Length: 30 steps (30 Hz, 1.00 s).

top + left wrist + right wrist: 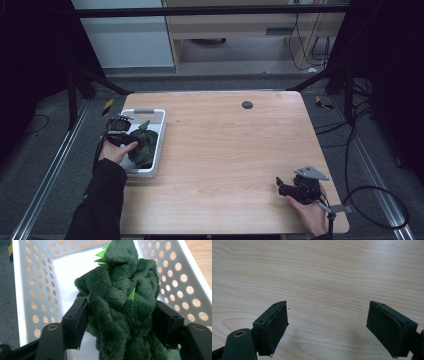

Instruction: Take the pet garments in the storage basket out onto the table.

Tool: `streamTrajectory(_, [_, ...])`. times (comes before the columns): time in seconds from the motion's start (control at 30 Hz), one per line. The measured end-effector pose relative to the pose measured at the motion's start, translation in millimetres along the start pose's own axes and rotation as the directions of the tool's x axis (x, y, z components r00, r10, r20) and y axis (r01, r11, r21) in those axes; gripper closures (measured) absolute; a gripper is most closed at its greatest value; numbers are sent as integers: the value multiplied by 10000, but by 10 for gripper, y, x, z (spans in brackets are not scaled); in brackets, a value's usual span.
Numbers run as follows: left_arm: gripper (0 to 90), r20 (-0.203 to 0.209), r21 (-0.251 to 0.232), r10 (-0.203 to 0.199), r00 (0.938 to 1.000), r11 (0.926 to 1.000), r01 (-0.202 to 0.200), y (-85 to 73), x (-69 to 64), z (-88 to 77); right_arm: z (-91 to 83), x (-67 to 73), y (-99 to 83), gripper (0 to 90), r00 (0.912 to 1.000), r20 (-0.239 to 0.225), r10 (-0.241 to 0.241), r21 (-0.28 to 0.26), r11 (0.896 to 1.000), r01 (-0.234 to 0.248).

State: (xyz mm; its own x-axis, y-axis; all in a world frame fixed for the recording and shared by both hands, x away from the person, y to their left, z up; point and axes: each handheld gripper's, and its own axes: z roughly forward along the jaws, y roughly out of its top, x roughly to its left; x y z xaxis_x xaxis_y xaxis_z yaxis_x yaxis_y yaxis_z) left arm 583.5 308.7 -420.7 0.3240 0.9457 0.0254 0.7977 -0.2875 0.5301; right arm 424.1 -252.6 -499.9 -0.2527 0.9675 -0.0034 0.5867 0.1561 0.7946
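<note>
A dark green plush toy (145, 142) with light green spikes stands in a white perforated basket (161, 131) at the table's left edge. My left gripper (126, 140) reaches into the basket from the left. In the left gripper view its two black jaws press on both sides of the plush toy (120, 287), so my left gripper (120, 315) is shut on it above the basket's floor (70, 272). My right gripper (281, 186) rests near the table's front right corner. In its own view my right gripper (327, 322) is open over bare wood, nothing between the jaws.
A wooden table (235, 150) with a small dark round spot (247, 104) near its far edge. Cables (370, 200) trail off the right side onto the floor. Dark frame legs stand at the far corners.
</note>
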Motion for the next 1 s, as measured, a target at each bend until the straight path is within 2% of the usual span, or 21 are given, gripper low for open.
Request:
streamTrajectory(0.23, [487, 160, 144, -31, 9999, 9999, 29, -17, 0, 28, 4, 0, 0, 170, 10000, -31, -14, 23, 10000, 14])
streamTrajectory(0.6, [647, 268, 542, -211, 9994, 9983, 196, -14, 25, 40, 7, -3, 0, 170, 10000, -86, -15, 48, 10000, 15])
streamTrajectory(0.9, [696, 271, 613, -264, 9993, 9978, 247, -4, 19, 19, 1, -7, 1, 171, 10000, -79, 19, 28, 10000, -19])
streamTrajectory(1.0, [710, 161, 522, -107, 9998, 9986, 98, 12, 14, -33, -1, -12, 1, 171, 10000, -65, 4, 6, 10000, -4])
